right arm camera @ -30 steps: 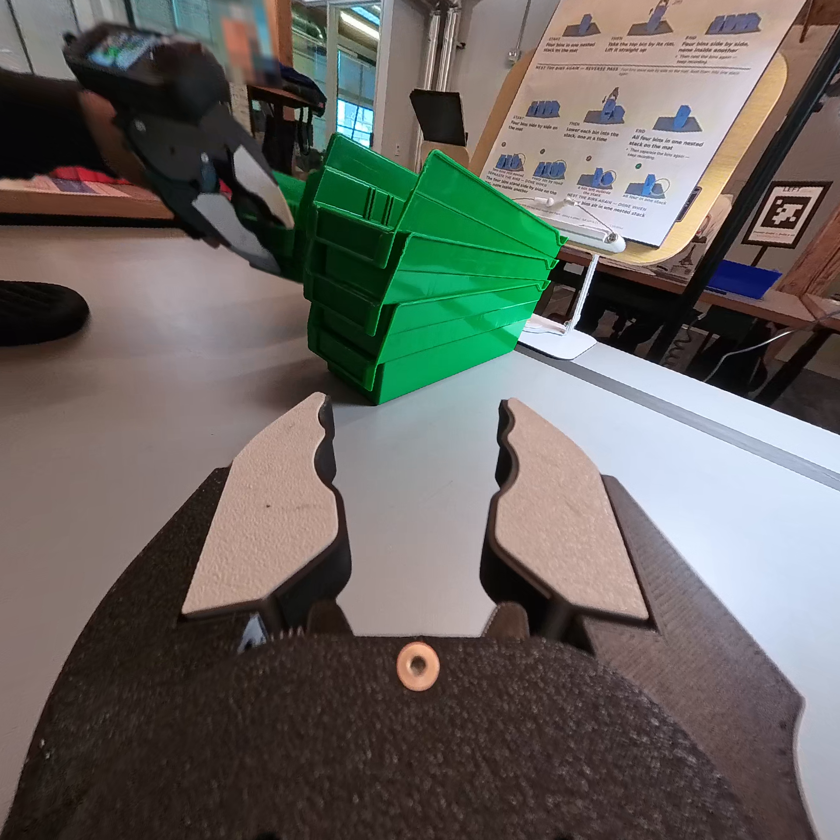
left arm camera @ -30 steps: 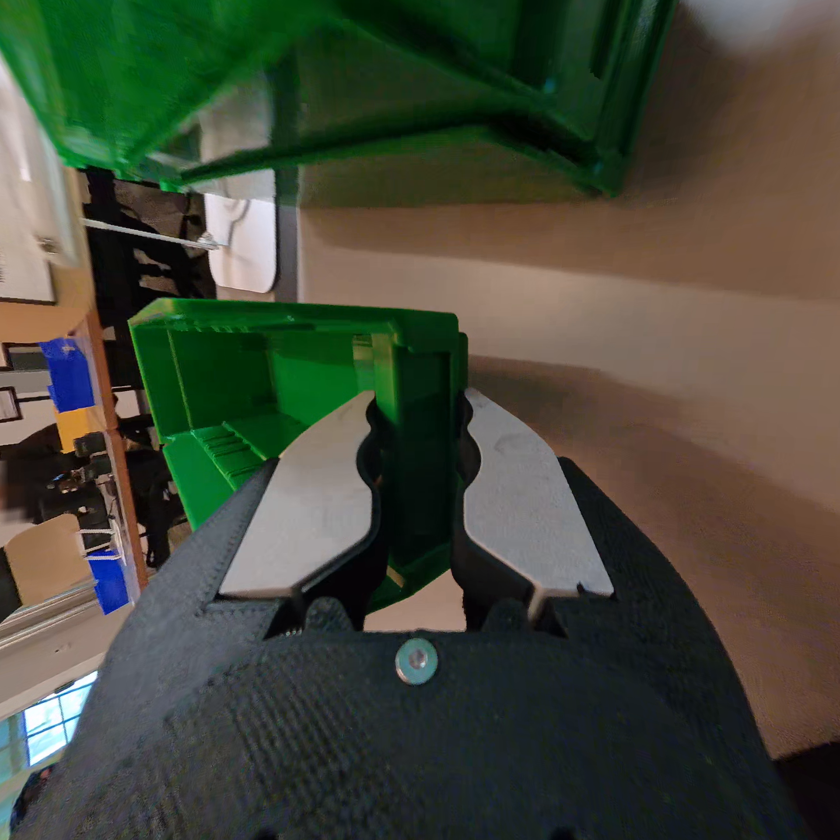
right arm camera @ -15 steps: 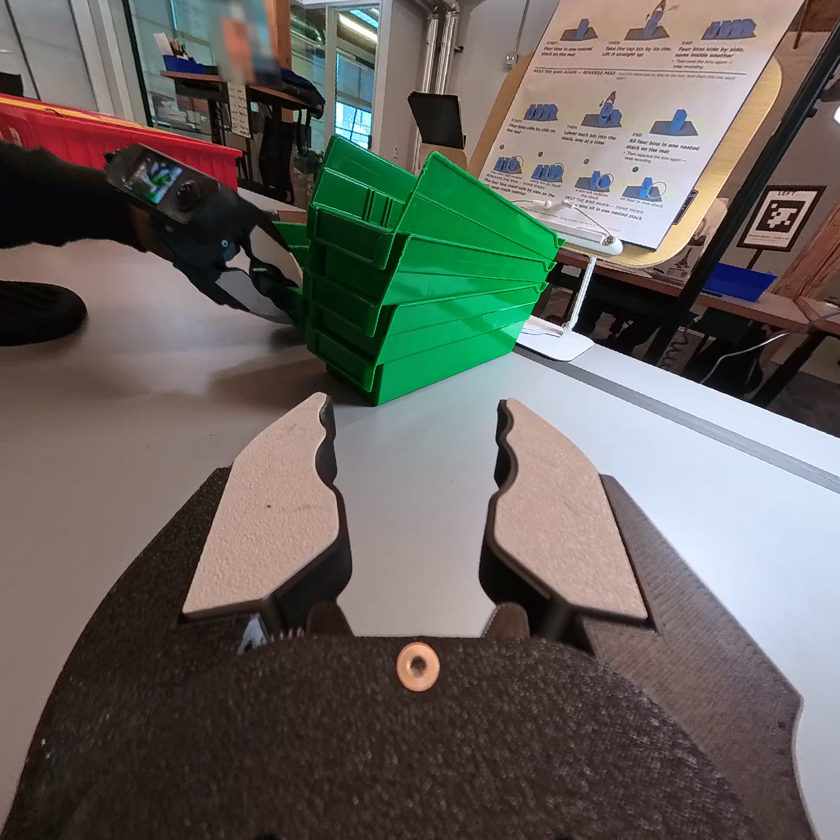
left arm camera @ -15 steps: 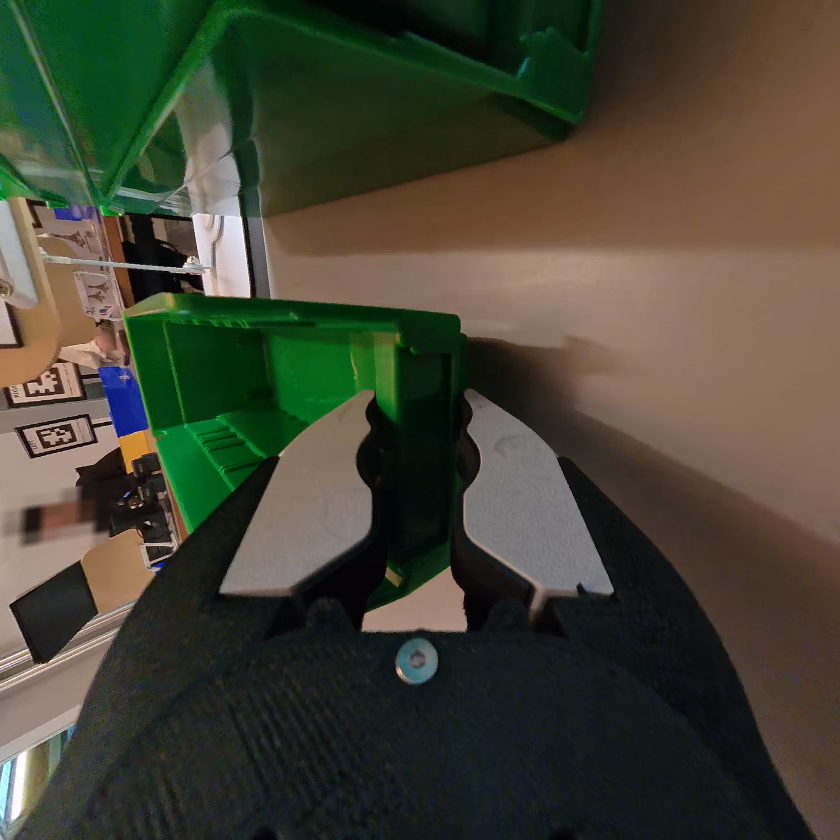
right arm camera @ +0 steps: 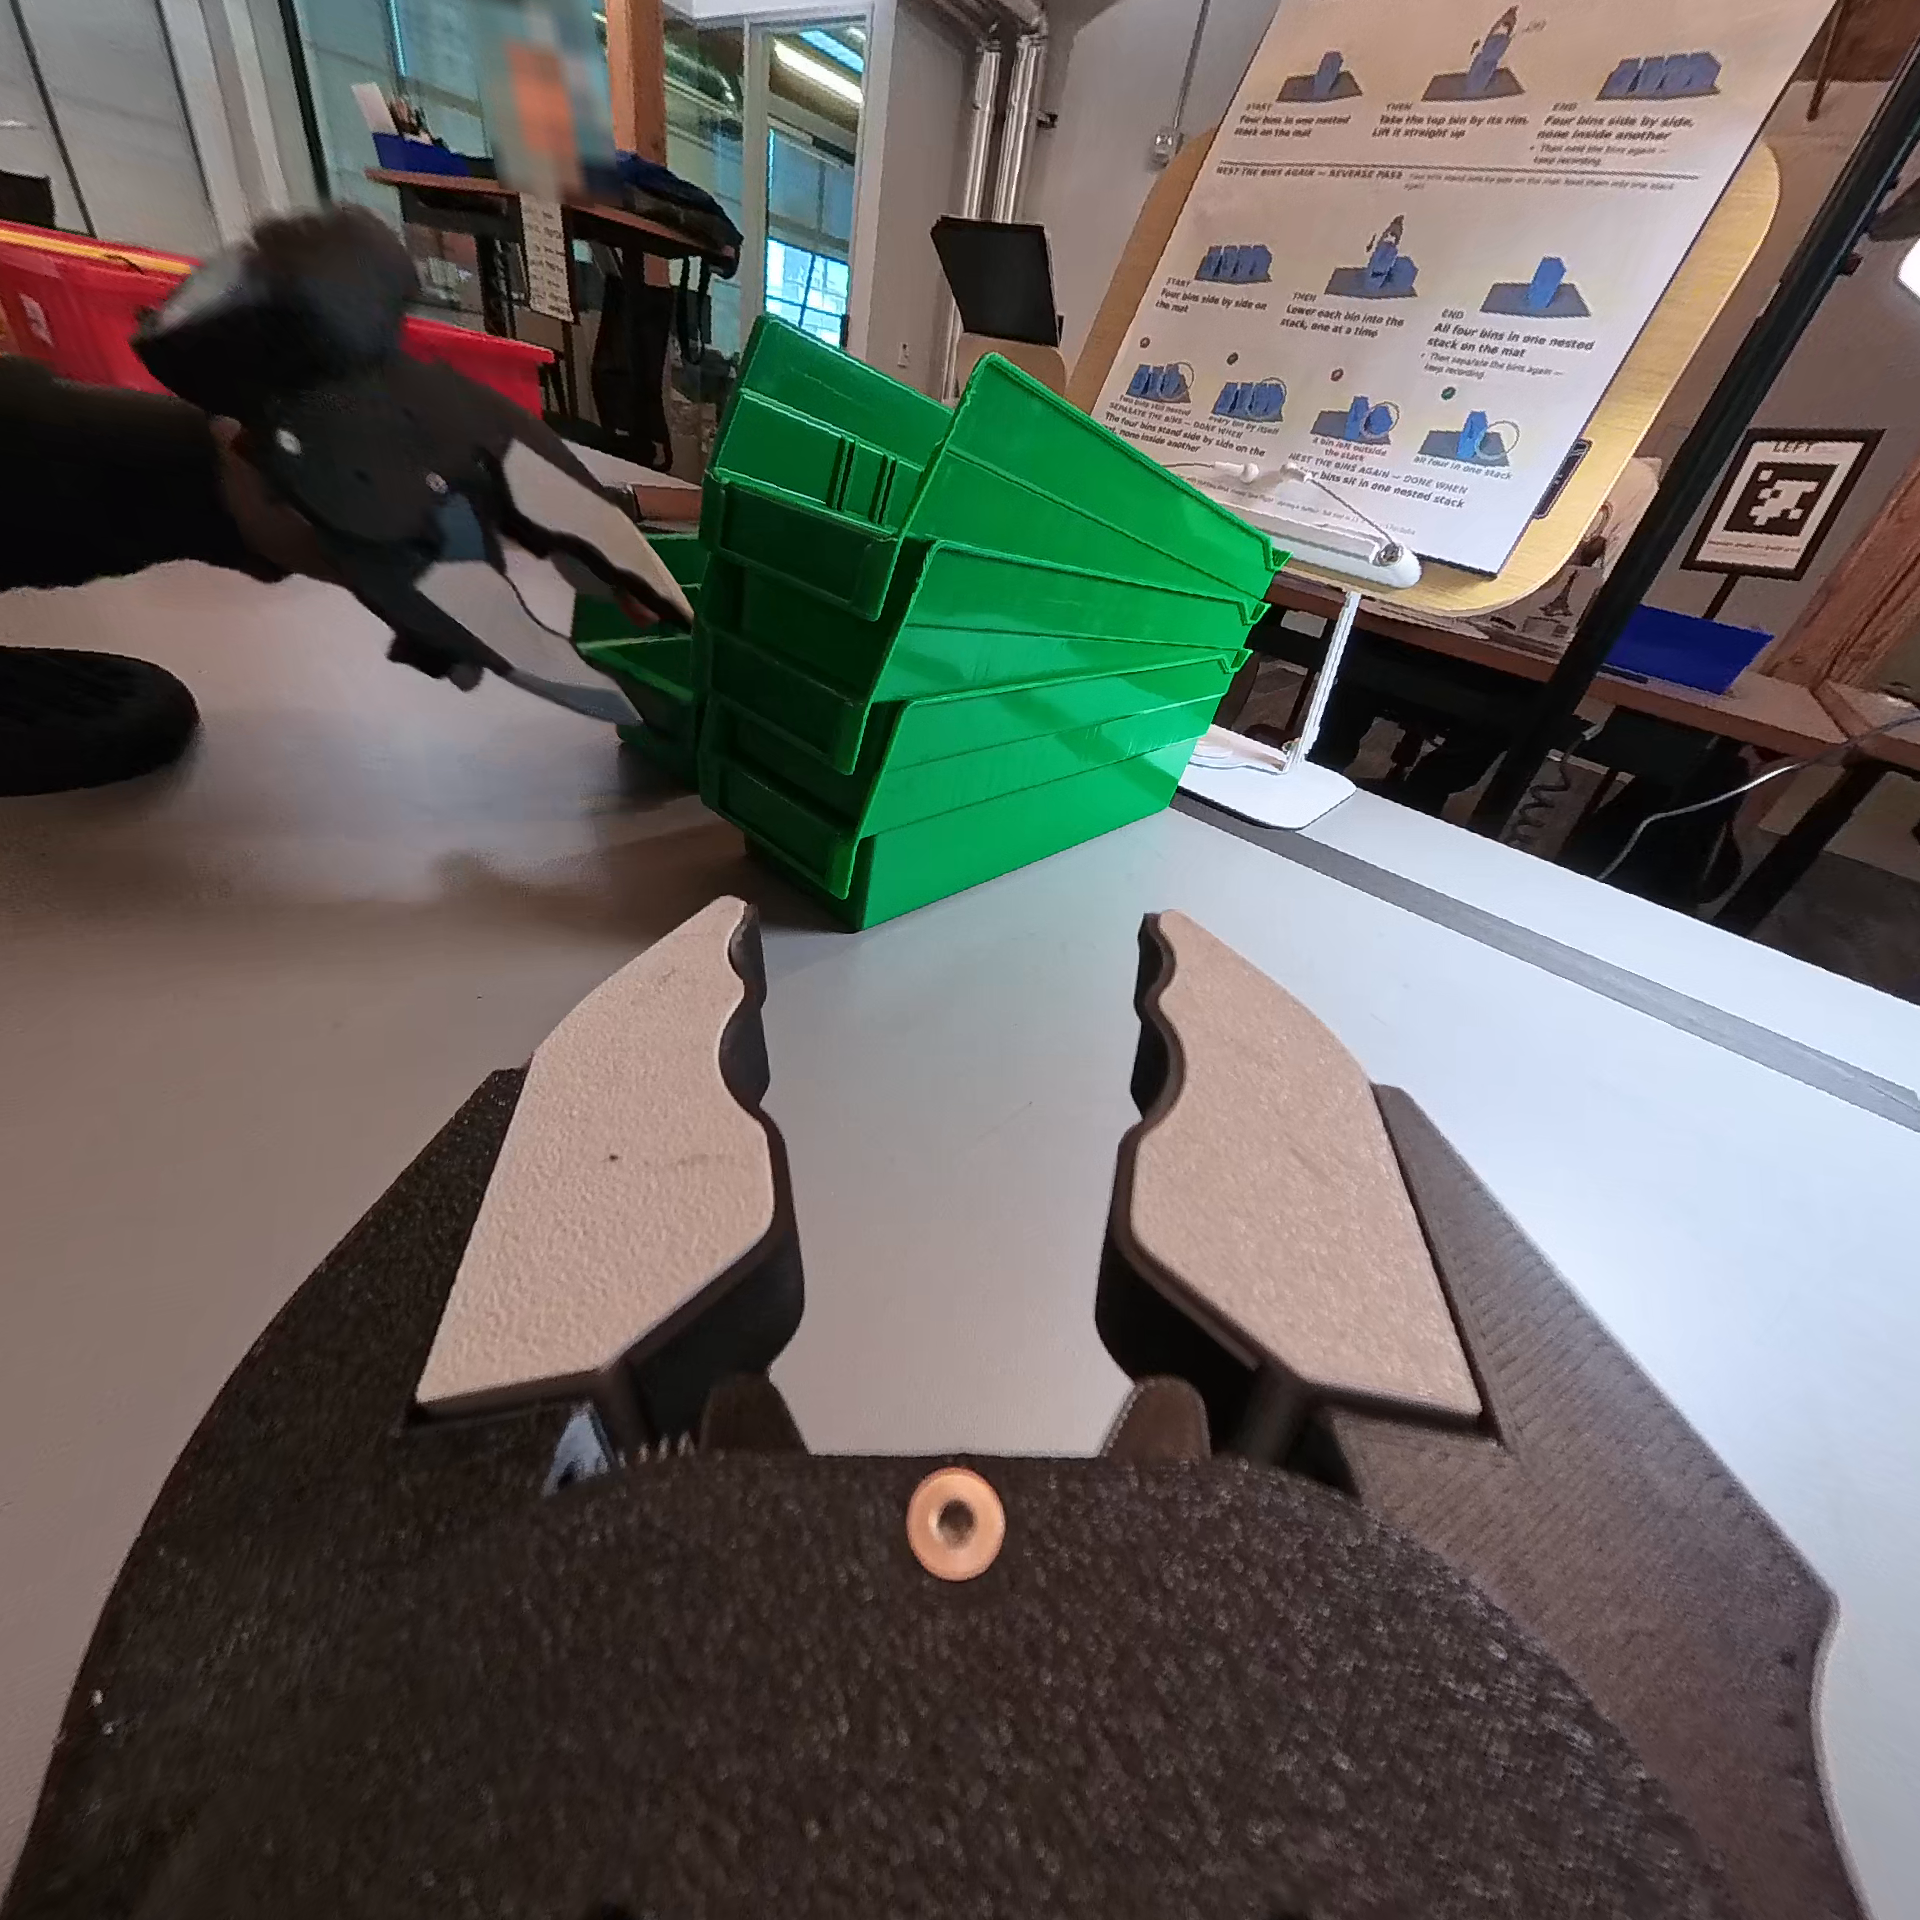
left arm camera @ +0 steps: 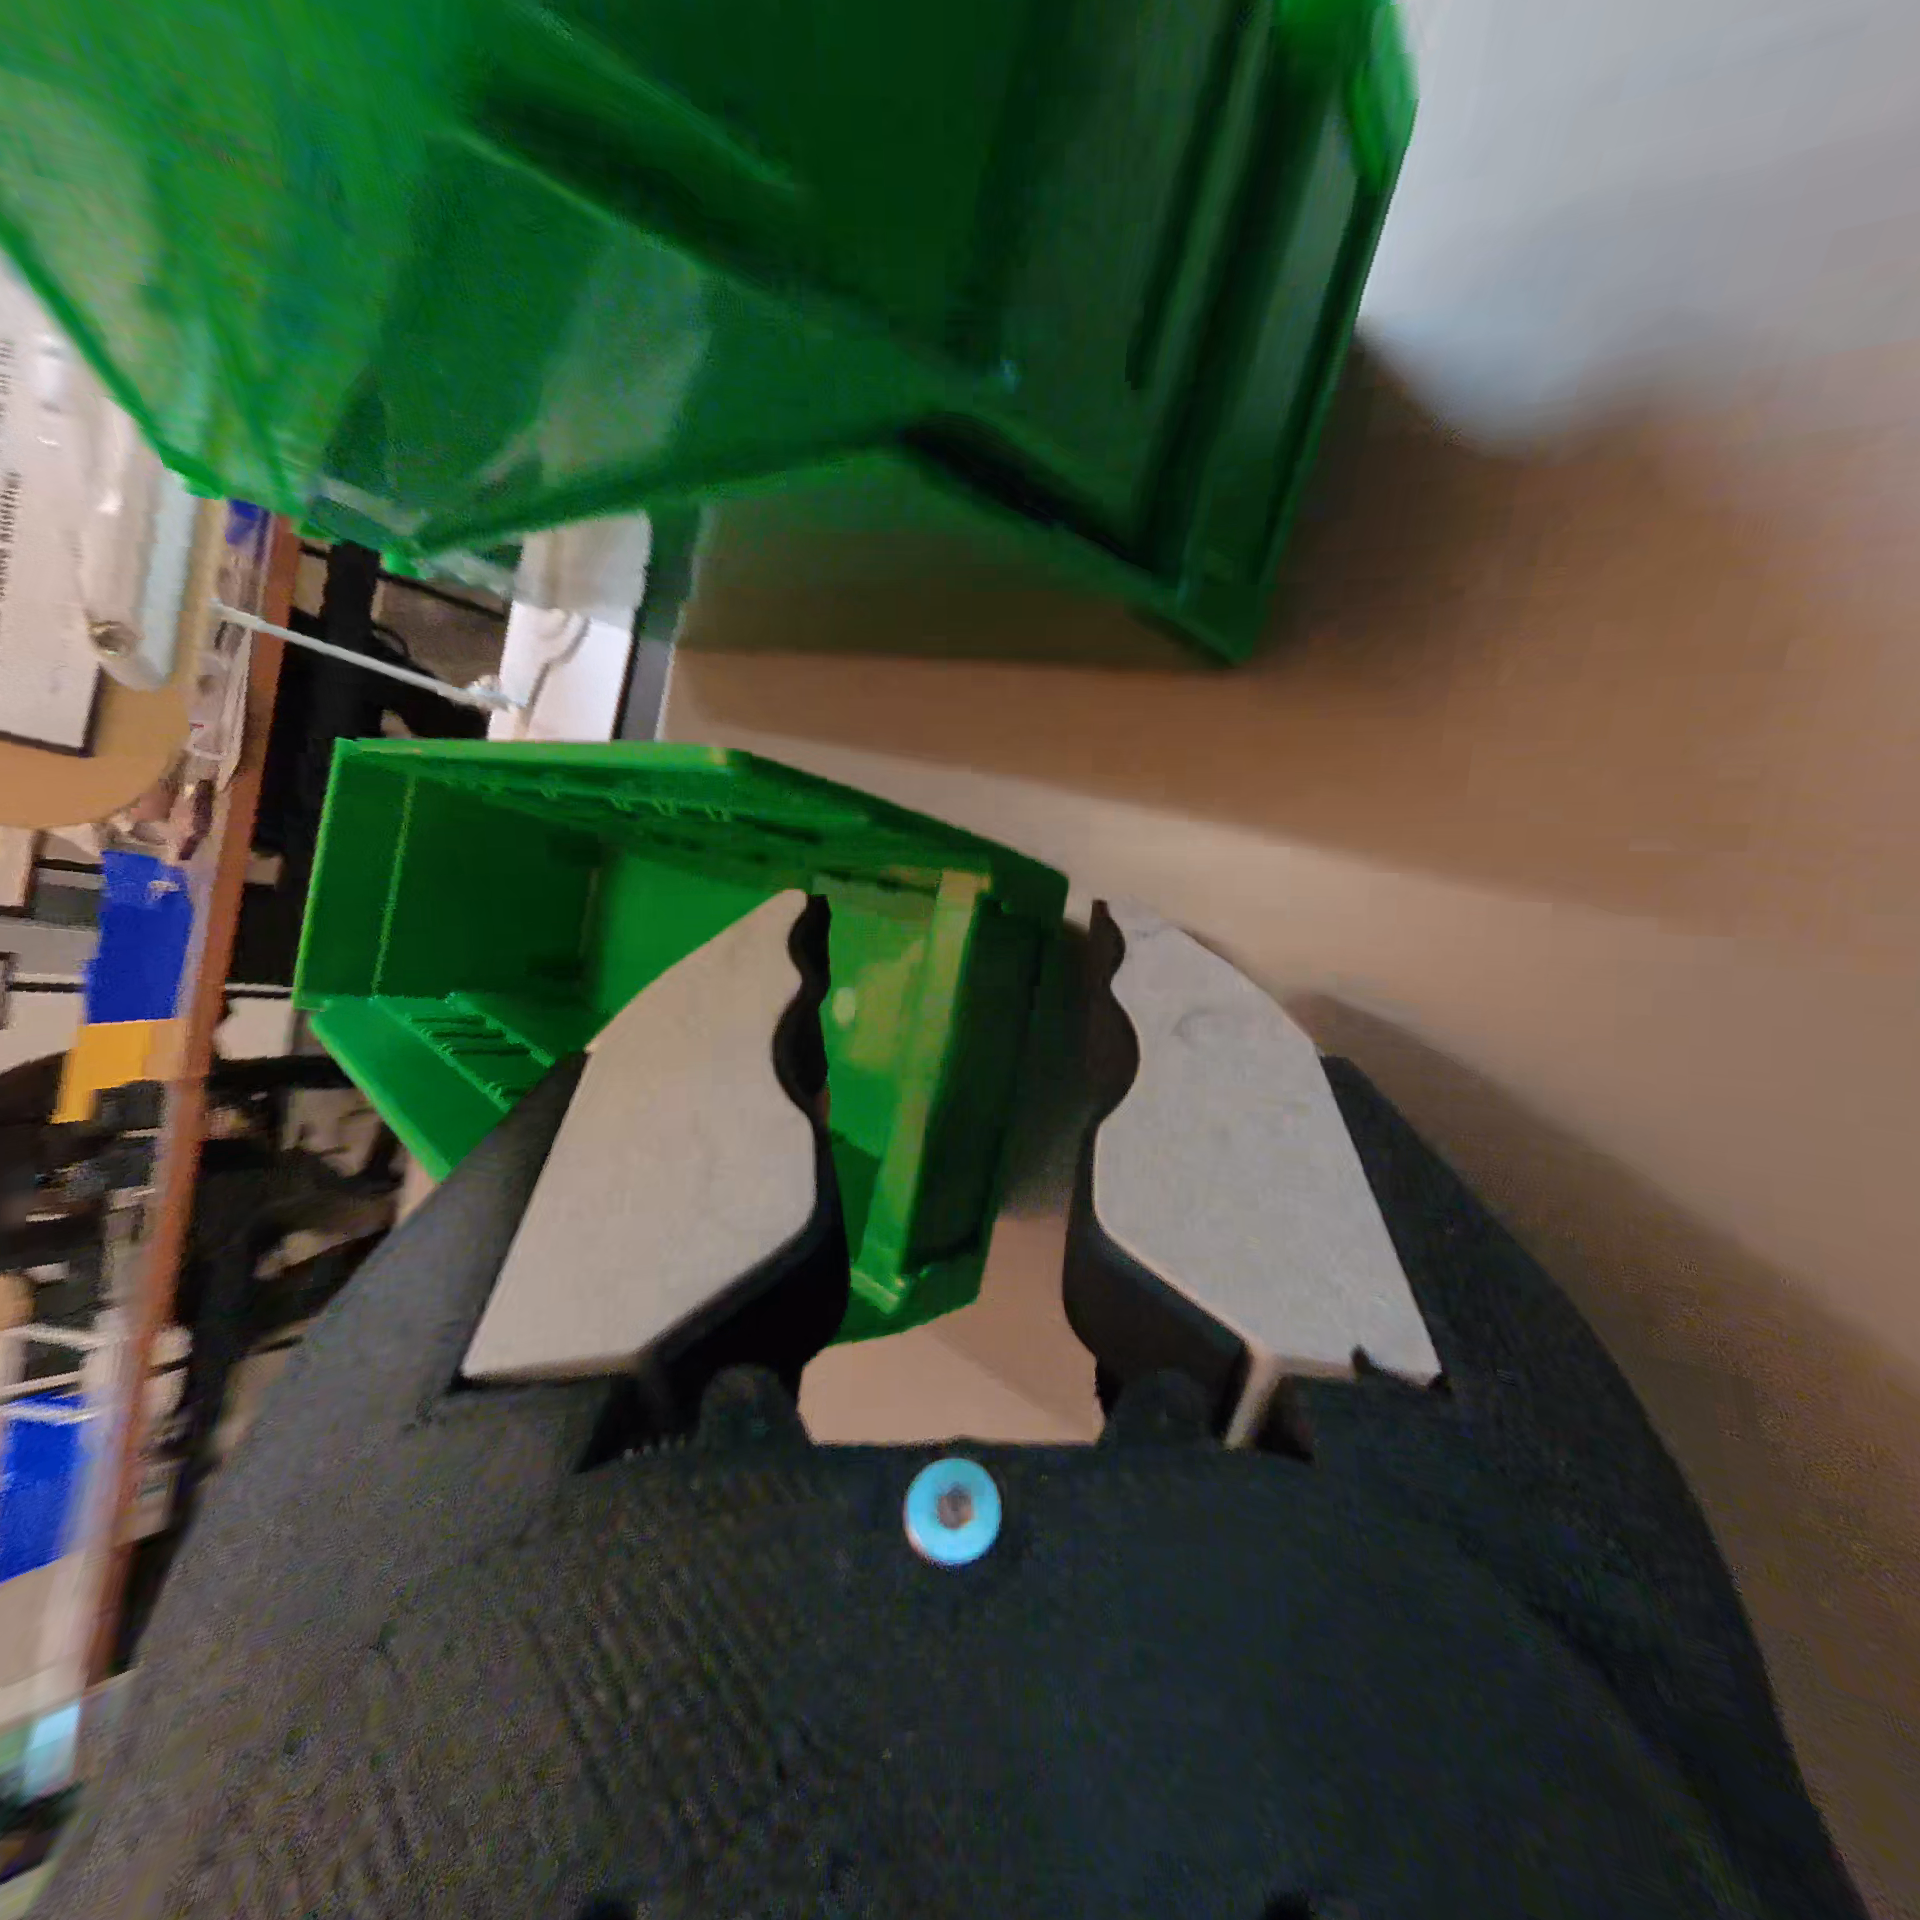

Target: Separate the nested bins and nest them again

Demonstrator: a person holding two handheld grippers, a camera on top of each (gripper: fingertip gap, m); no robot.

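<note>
Bright green bins (right arm camera: 977, 665), pale grey table (right arm camera: 935, 1195), grey-faced black fingers (right arm camera: 613, 1174), red crate (right arm camera: 73, 301)

The nested stack of green bins (right arm camera: 977, 665) stands on the grey table (right arm camera: 1351, 1091); its upper bins tilt up and fan apart from the lower ones, open sides facing up. Just beside the stack, on its far side in the right wrist view, a single green bin (left arm camera: 665, 935) sits apart from it, one end wall standing between two gripper fingers.
</note>
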